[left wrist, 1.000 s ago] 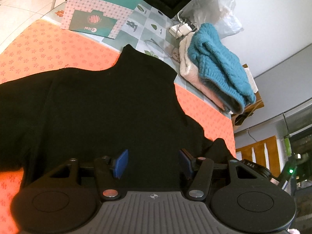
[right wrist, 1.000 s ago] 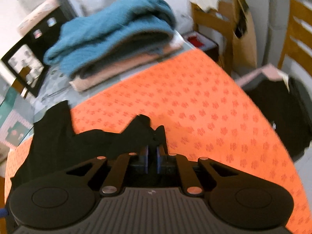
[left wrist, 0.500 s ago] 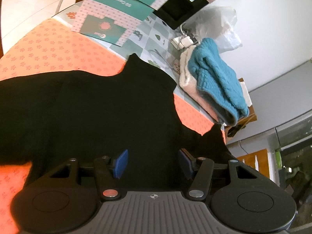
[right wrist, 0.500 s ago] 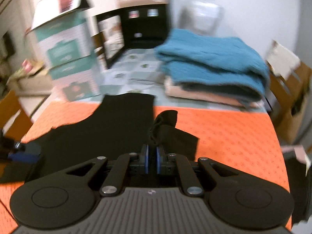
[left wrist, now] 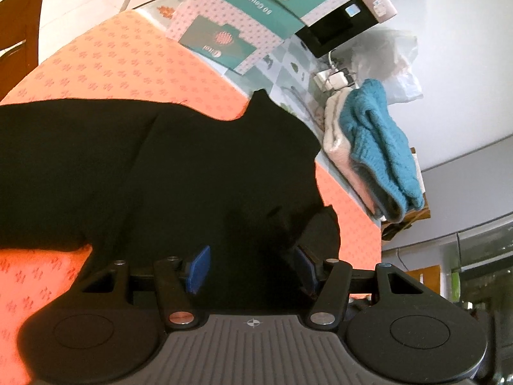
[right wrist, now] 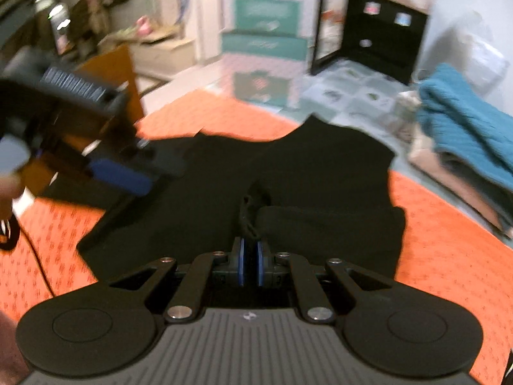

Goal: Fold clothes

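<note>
Here, a black garment (left wrist: 198,173) lies spread on the orange patterned cloth (left wrist: 105,70), one sleeve pinched and lifted.

The right gripper (right wrist: 249,261) has its blue pads clamped together on a bunched fold of the garment's sleeve, held over the garment's middle. The left gripper (left wrist: 253,264) hangs above the garment's near edge, fingers apart, nothing pressed between them. Past the garment's far edge, a teal knit (left wrist: 381,147) sits stacked on pale folded clothes (left wrist: 336,134).
</note>
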Available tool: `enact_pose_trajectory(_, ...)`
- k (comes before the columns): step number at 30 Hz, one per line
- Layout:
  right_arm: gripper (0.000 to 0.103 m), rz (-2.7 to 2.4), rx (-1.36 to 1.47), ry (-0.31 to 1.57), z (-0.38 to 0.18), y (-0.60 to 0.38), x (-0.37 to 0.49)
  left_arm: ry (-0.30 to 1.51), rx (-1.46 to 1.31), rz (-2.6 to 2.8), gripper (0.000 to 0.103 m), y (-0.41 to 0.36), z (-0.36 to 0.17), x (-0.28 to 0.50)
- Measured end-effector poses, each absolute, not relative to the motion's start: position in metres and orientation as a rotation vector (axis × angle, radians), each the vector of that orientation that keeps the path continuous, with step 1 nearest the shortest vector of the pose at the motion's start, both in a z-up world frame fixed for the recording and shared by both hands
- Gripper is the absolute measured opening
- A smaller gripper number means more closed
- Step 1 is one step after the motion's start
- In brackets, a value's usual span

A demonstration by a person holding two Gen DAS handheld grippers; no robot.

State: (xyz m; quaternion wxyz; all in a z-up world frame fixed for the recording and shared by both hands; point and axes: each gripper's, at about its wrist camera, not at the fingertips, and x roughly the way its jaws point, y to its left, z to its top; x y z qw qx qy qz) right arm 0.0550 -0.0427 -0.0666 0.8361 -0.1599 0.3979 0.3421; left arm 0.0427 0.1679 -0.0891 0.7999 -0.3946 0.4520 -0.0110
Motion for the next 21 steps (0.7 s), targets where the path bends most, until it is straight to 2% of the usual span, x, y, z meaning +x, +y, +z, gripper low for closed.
enact_pose_trajectory(5, 0.011, 0.772, -0.402, 0.865, -0.077, -0.032, 0.045, 0.997, -0.864, -0.024, 0.061, 0.165, -0.102, 0.048)
enact_pose_trajectory(6, 0.013, 0.78, -0.4, 0.874, -0.077, -0.032, 0.046, 1.004, -0.866, -0.024, 0.061, 0.164, -0.105, 0.05)
enact_pose_trajectory(8, 0.024, 0.792, -0.386, 0.886, -0.074, -0.035, 0.045, 1.02, -0.868, -0.025, 0.061, 0.16, -0.111, 0.054)
enact_pose_trajectory(12, 0.029, 0.779, -0.395, 0.881, -0.067, -0.047, 0.041, 1.055, -0.845, -0.025, 0.061, 0.151, -0.124, 0.061)
enact_pose_trajectory(14, 0.04, 0.759, -0.425, 0.88, -0.067, -0.054, 0.038, 1.073, -0.813, -0.029, 0.06, 0.146, -0.129, 0.064)
enact_pose_trajectory(15, 0.042, 0.749, -0.448, 0.88, -0.069, -0.056, 0.037, 1.082, -0.795, -0.033, 0.059, 0.143, -0.131, 0.065)
enact_pose_trajectory(17, 0.042, 0.735, -0.499, 0.884, -0.076, -0.056, 0.035, 1.099, -0.758, -0.041, 0.058, 0.138, -0.135, 0.068)
enact_pose_trajectory(20, 0.042, 0.738, -0.537, 0.899, -0.086, -0.053, 0.036, 1.123, -0.681, -0.047, 0.048, 0.129, -0.14, 0.071)
enact_pose_trajectory(21, 0.042, 0.735, -0.54, 0.904, -0.089, -0.052, 0.037, 1.131, -0.648, -0.046, 0.04, 0.125, -0.142, 0.073)
